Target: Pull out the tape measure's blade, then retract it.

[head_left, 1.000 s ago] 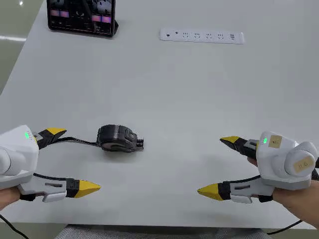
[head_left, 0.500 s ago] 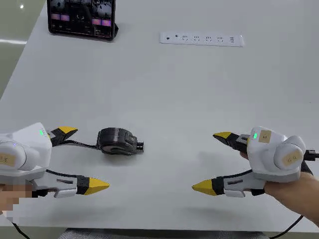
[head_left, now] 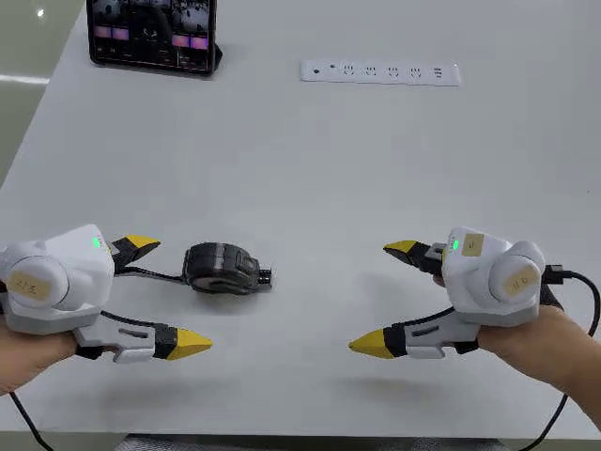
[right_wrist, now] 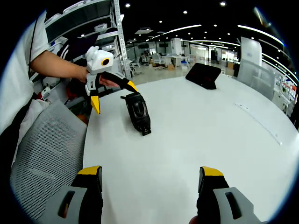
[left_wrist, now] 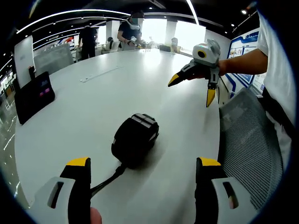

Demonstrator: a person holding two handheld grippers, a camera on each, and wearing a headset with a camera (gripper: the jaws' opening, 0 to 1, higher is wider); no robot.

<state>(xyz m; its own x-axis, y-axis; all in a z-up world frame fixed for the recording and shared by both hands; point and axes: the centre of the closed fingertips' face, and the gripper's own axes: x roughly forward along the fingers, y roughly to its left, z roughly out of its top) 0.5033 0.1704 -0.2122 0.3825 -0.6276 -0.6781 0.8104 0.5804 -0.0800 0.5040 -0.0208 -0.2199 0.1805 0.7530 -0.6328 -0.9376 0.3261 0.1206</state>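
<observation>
left tongs (head_left: pixel 178 293) gape, empty | right tongs (head_left: pixel 369 297) gape, empty | tape measure (head_left: pixel 221 268) lies on bench (head_left: pixel 310 169); we lose its strap behind the left tongs

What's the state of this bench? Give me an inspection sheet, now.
Surface: white table, glossy.
Job's things: tape measure lying just ahead of the left gripper, untouched, blade in.
Clutter: tablet and power strip at the far side.
Grippers: left open, jaws facing the tape measure; right gripper open, well apart from it, holding nothing.
Cables: black strap runs from the tape measure toward the left gripper; cable trails off the right gripper.
Surroundings: mesh chair, people far off.
</observation>
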